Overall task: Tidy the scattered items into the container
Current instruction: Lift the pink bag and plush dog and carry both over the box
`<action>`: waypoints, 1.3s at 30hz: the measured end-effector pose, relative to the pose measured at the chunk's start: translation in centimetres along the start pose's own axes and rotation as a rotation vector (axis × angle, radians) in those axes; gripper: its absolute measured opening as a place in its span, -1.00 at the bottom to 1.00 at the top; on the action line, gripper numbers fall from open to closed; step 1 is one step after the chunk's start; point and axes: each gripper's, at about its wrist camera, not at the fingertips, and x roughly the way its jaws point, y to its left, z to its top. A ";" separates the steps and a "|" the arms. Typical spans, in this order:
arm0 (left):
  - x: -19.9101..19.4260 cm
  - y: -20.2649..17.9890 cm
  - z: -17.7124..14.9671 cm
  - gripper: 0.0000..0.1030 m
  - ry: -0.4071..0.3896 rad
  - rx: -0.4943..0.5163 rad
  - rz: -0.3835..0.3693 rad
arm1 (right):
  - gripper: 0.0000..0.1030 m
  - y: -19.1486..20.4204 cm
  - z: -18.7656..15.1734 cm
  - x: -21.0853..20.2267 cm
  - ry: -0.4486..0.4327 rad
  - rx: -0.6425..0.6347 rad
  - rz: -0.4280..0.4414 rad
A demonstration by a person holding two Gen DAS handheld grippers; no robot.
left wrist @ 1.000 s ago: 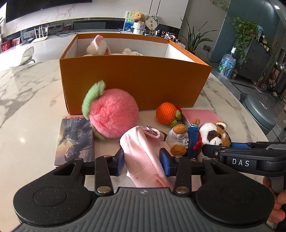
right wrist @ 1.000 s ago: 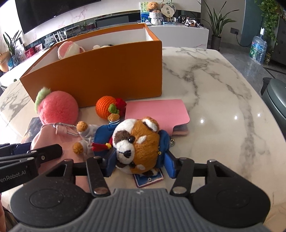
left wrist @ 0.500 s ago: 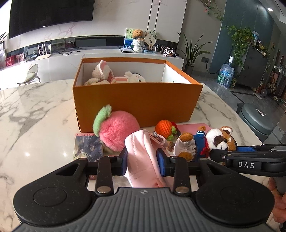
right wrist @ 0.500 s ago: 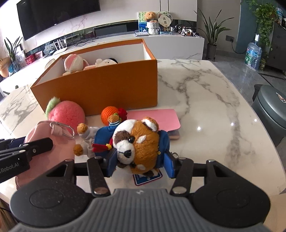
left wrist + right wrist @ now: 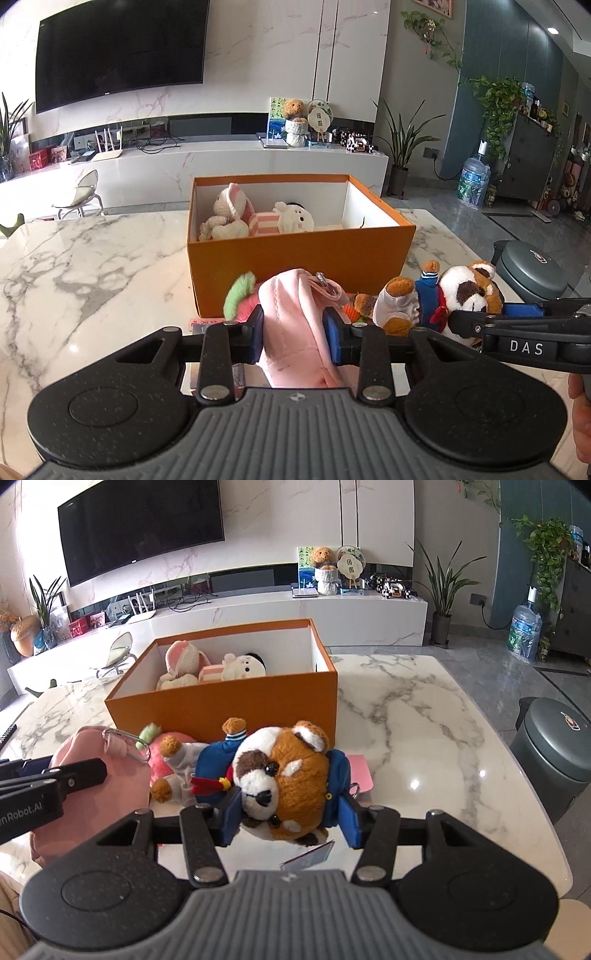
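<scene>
Left gripper [image 5: 293,338] clamped on a pink fabric pouch [image 5: 295,332], blue pads pressed into both flanks, metal clip [image 5: 325,282] at the pouch's far end; pouch raised off the marble table [image 5: 92,258], in front of the orange box [image 5: 299,266]. Right gripper [image 5: 291,821] closed around a brown-and-white plush dog [image 5: 286,779] in a blue outfit, pads bearing on its sides, head tipped toward the camera; a blue-edged tag [image 5: 308,856] hanging under it; dog apparently lifted clear of the tabletop, though hard to confirm from this angle. Both held items side by side, near the box's front wall, not yet inside. Inside the box: a cream knitted bunny [image 5: 227,216], a pink-striped piece [image 5: 262,225], a white round-faced plush [image 5: 295,218]. Left on the table just before the box: pink fluffy peach with green tuft [image 5: 240,295], mostly hidden behind the pouch; pink flat wallet [image 5: 360,773] behind the dog.
</scene>
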 end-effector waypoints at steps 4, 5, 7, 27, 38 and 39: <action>-0.8 0.3 1.4 -0.27 -0.036 0.004 0.006 | 0.09 0.3 1.1 -1.0 -0.035 -0.005 0.012; -0.9 0.4 1.7 -0.27 -0.044 0.007 0.007 | 0.09 0.4 1.4 -1.2 -0.044 -0.005 0.016; -1.2 0.4 2.5 -0.27 -0.063 0.015 0.010 | 0.09 0.6 2.1 -1.6 -0.061 -0.007 0.024; 2.3 1.8 9.9 -0.28 -0.181 0.063 0.043 | 0.09 2.1 11.6 1.2 -0.164 -0.099 0.077; 10.1 4.0 13.0 -0.28 -0.107 0.141 0.057 | 0.09 3.0 16.7 10.4 -0.021 -0.181 0.128; 11.0 4.2 13.0 -0.28 -0.089 0.147 0.058 | 0.09 3.1 16.9 11.5 0.003 -0.187 0.137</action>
